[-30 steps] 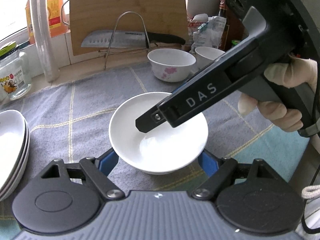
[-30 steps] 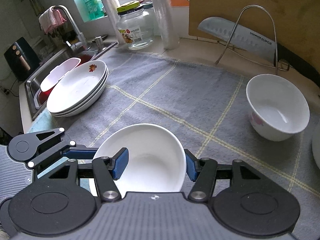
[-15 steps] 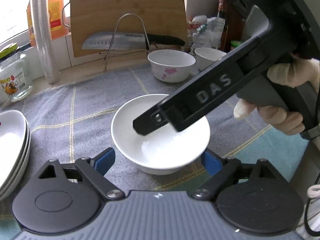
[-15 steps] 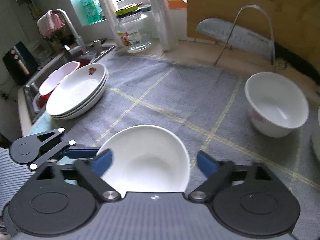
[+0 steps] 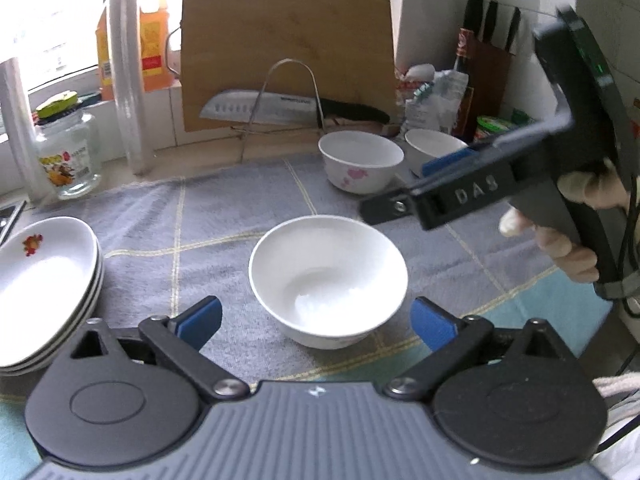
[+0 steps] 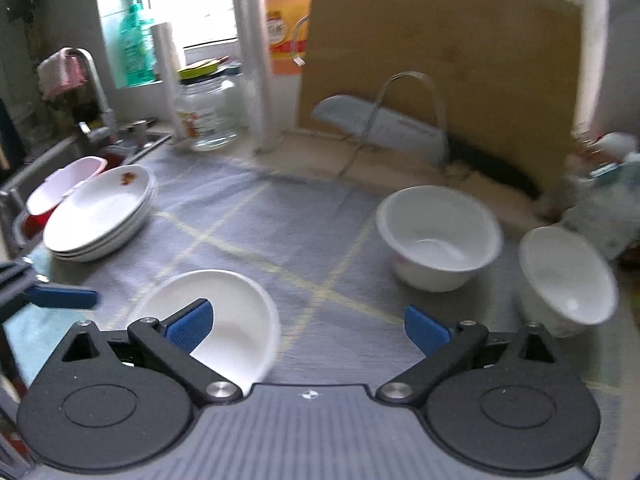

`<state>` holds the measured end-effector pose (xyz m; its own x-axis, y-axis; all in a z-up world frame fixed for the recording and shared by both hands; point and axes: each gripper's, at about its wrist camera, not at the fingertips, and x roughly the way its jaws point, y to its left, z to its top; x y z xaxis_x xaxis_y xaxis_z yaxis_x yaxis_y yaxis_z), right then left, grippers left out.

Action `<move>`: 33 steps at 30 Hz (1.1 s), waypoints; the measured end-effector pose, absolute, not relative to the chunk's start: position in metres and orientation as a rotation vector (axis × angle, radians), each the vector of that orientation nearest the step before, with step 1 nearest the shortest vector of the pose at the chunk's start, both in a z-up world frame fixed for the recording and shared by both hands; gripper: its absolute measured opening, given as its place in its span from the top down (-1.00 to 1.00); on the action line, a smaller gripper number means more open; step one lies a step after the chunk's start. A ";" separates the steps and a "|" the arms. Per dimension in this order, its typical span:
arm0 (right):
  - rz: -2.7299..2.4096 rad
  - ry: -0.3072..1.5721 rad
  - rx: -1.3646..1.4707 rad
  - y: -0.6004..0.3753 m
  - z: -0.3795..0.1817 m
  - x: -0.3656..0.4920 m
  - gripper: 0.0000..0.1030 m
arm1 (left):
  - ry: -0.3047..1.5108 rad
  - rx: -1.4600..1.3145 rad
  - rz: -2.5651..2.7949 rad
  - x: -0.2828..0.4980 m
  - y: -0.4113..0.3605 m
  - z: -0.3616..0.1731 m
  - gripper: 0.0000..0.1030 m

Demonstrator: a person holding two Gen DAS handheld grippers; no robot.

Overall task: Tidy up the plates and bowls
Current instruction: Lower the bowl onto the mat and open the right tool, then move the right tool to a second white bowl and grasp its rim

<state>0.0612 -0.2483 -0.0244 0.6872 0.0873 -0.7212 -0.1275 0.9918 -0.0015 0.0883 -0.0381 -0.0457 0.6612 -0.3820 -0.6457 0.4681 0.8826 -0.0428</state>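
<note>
Left wrist view looks down on a plain white bowl [image 5: 328, 280] that sits upright on the grey checked cloth [image 5: 224, 216] covering the table, free of both tools. The left hand-held gripper [image 5: 316, 322] hangs just in front of it with its blue pads spread wide, one to each side of the bowl and touching neither, so the bowl is framed for a grasp but not held. The right hand-held gripper [image 6: 306, 326] is likewise spread and empty; in the left view its body hangs above and to the right of the bowl, and in its own view the bowl lies low on the left, outside the span of its pads. That pose points it toward the flowered bowl [image 6: 438, 236] and the second small bowl [image 6: 568, 280], which stand close together near the cutting board [image 5: 286, 52]. A stack of plates [image 5: 44, 284] rests at the cloth's left edge by the sink, apparently already gathered. Judging from this layout, the bowls remain to be nested: three stand singly, well apart from the plates. The right wrist view is blurred, so fine contact there cannot be judged.
</note>
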 end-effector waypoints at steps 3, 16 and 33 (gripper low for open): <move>0.091 0.785 -0.069 -0.261 -0.022 0.053 -1.00 | 0.688 0.118 -0.452 0.087 -0.043 -0.038 -0.94; 0.067 0.748 -0.060 -0.302 -0.016 0.029 -1.00 | 0.641 0.108 -0.367 0.092 -0.085 -0.021 -0.94; 0.032 0.769 -0.072 -0.346 -0.002 0.070 -1.00 | 0.655 0.151 -0.431 0.137 -0.134 -0.031 -0.94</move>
